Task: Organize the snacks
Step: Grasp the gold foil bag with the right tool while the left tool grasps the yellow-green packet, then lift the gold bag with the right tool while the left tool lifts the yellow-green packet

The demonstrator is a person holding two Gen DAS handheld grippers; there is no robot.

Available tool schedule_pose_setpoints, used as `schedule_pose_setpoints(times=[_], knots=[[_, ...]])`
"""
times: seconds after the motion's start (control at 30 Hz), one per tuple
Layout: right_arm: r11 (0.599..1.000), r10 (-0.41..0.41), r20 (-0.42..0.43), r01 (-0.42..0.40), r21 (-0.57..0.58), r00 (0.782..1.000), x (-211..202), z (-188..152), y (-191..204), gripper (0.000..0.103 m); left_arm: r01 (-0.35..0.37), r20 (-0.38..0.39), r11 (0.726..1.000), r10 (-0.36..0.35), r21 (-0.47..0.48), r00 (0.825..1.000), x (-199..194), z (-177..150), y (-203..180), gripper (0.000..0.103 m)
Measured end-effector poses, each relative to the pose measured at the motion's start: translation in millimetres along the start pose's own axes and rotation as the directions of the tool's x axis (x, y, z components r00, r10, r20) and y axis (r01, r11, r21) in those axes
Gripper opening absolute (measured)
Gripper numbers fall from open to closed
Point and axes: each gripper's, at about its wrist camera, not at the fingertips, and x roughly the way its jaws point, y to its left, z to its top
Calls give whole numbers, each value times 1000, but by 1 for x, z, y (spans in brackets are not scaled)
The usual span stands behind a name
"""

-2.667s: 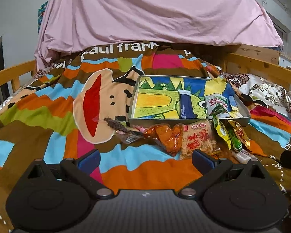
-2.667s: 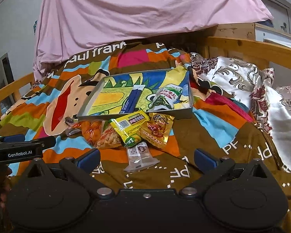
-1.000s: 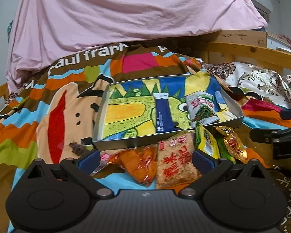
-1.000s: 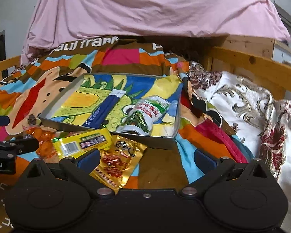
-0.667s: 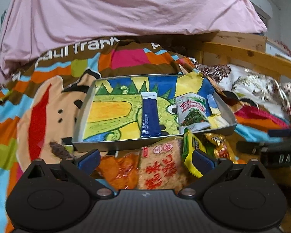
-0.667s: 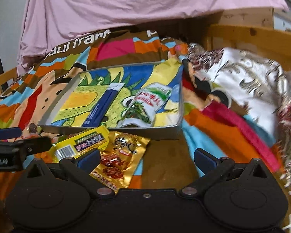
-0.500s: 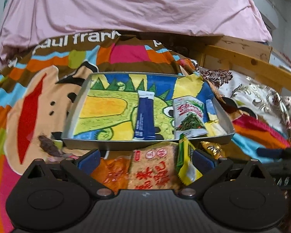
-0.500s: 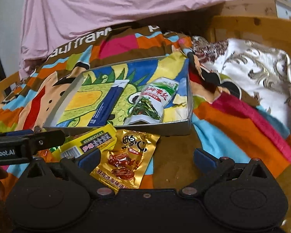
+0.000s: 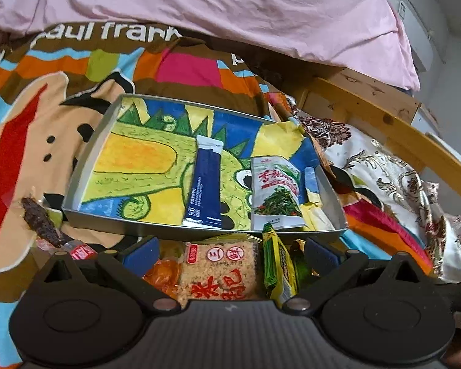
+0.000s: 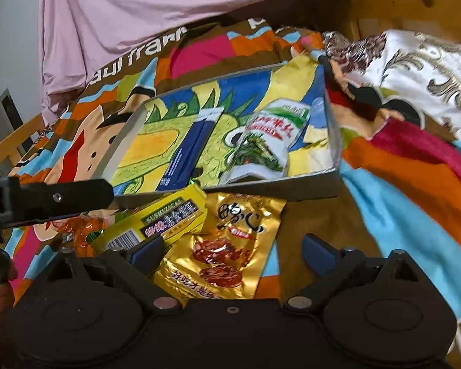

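My shallow grey metal tray (image 9: 86, 166), lined with a dinosaur drawing, rests on the bed's striped cartoon blanket (image 9: 181, 70). My left tool (image 9: 229, 253) gapes open around the clear rice-cracker packet (image 9: 219, 272) just before the tray. My right tool (image 10: 230, 250), also open, straddles the gold foil snack pouch (image 10: 227, 240).

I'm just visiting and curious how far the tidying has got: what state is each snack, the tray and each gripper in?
tray: flat on the blanket, holding two packets
blue packet: lying in tray
green-and-white packet: lying in tray
rice cracker packet: outside tray, between open left gripper fingers
gold packet: outside tray, between open right gripper fingers
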Motion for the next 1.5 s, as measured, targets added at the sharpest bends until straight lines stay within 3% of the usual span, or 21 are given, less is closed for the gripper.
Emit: schedule_pose_setpoints(times=[0.17,0.4,0.6,0.7,0.87,1.07,1.23,1.4,1.5], knots=[[1000,-7,-25,8,10,1000,-1,2,0,82,42,-24,999,-42,-1,999,4,1,-1,94],[1000,-1,-67,2,7,998,-13,7,-1,66,107,-75,994,-106,10,992,13,-2,-6,62],[995,30,-62,-24,99,998,-44,8,-24,53,136,-116,990,-130,43,985,18,-6,-13,45],[990,13,-74,-2,142,997,-51,8,-39,44,153,-116,988,-147,40,982,17,-9,-16,44],[989,3,-94,11,150,996,-45,7,-44,44,179,-124,982,-170,64,978,19,-11,-26,44],[991,-25,-105,39,130,994,-29,5,-39,45,163,-129,986,-156,47,979,31,-13,-30,41],[978,-22,-72,36,206,997,-16,5,-47,46,140,-166,990,-134,22,977,46,-14,-33,41],[983,-48,-55,57,172,997,-11,4,-42,43,124,-171,992,-118,25,978,53,-15,-38,40],[989,-66,-53,73,126,996,-14,5,-36,38,95,-170,995,-87,39,982,53,-16,-40,29]])
